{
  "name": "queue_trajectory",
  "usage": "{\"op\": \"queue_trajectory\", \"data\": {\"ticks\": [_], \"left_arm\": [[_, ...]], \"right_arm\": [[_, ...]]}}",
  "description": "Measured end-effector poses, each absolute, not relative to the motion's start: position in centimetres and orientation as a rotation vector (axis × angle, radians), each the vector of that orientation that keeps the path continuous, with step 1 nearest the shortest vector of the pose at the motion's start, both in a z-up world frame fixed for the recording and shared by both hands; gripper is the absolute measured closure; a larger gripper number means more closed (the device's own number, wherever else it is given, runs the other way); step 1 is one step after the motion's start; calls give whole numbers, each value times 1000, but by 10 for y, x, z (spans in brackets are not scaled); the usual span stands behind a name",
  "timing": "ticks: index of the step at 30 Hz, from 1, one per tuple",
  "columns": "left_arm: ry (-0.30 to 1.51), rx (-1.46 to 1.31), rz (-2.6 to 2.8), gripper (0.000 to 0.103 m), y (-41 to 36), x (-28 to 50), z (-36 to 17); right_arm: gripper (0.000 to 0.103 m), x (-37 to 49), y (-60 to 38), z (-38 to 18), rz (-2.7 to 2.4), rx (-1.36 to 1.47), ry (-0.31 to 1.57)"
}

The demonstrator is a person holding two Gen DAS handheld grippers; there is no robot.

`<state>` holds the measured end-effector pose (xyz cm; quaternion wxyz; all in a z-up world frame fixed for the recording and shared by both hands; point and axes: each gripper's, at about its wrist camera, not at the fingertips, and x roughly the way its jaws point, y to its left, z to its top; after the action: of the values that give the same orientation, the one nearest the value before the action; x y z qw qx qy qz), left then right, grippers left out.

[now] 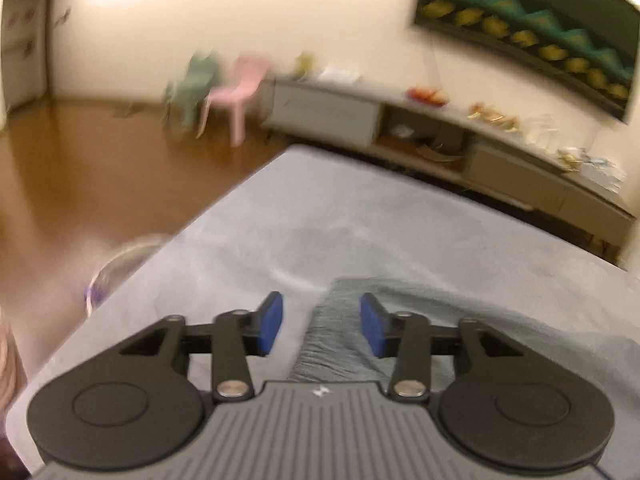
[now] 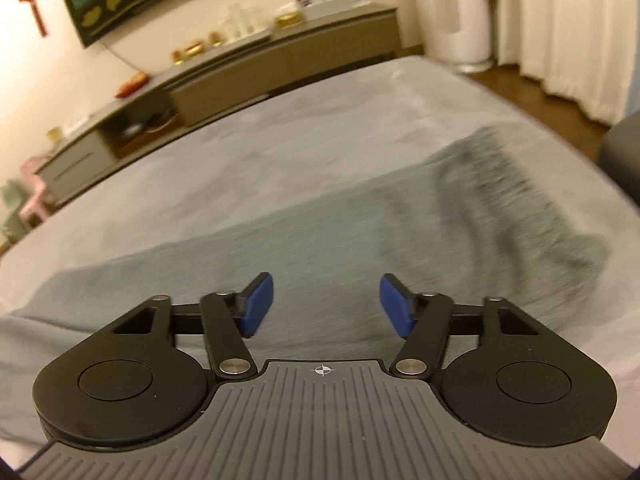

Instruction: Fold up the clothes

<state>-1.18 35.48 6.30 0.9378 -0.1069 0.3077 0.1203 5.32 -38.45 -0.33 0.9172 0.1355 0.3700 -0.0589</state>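
In the left wrist view the left gripper (image 1: 321,326) hangs over the table, its 2 blue pads (image 1: 270,324) standing apart with nothing pressed between them. Through the gap shows a folded end of the grey-green garment (image 1: 332,344), lying flat on the pale grey table cover (image 1: 320,208). From this camera the cloth spreads away toward the lower right, and its near edge runs up between the pads.

In the right wrist view the right gripper (image 2: 326,306) also has its jaws spread wide, empty, poised above the same garment (image 2: 320,248). Here the long axis is plainer — the cloth stretches as a broad band from the lower left corner up toward the right, where a darker, ribbed part (image 2: 508,184) ends near the table's right side. Blur hides the finer detail of that end, so which part of the garment it is cannot be told.

Beyond the table stands a long low cabinet (image 2: 280,56) against the wall, with small items on top — too blurred to name. A pink chair (image 1: 236,88) sits on the wooden floor (image 1: 80,168), and white curtains (image 2: 560,20) hang at the far right.
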Motion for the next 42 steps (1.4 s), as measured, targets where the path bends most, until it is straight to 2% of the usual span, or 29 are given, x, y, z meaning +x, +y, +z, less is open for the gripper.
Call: {"op": "queue_trajectory", "data": {"ticks": [1, 4, 8, 12, 15, 16, 20, 22, 23, 27, 29, 32, 34, 40, 42], "left_arm": [[628, -223, 178, 60, 342, -15, 66], [713, -152, 20, 61, 288, 1, 52], [841, 19, -113, 61, 214, 24, 15], [931, 118, -134, 61, 182, 22, -24], [949, 147, -129, 60, 187, 11, -36], [957, 142, -129, 60, 191, 7, -37], [968, 119, -150, 60, 208, -5, -34], [958, 92, -164, 62, 218, -5, -28], [925, 79, -159, 62, 225, -6, -19], [811, -17, -47, 62, 275, 6, 13], [843, -58, 41, 62, 300, 17, 9], [918, -69, 141, 64, 329, 23, -11], [946, -57, 173, 65, 342, 18, -25], [913, -65, 128, 66, 333, 2, -9], [858, -47, 114, 60, 326, 2, 1]], "right_arm": [[52, 54, -384, -4, -124, 238, 756], [53, 61, -354, -6, 0, 153, 749], [55, 77, -275, -9, 220, 39, 745], [57, 112, -216, -26, 286, -36, 823], [60, 142, -203, -34, 200, -112, 846], [58, 152, -203, -33, 161, -134, 847], [57, 183, -220, -34, 46, -76, 836], [61, 188, -220, -30, 10, -73, 847], [64, 183, -213, -24, 24, -67, 843], [64, 155, -159, -1, 289, -62, 788], [65, 152, -136, -9, 391, -72, 819], [67, 157, -136, -36, 354, -140, 822], [66, 160, -152, -33, 260, -153, 820], [65, 145, -193, -16, 187, 0, 841], [64, 133, -191, -7, 267, 67, 841]]}}
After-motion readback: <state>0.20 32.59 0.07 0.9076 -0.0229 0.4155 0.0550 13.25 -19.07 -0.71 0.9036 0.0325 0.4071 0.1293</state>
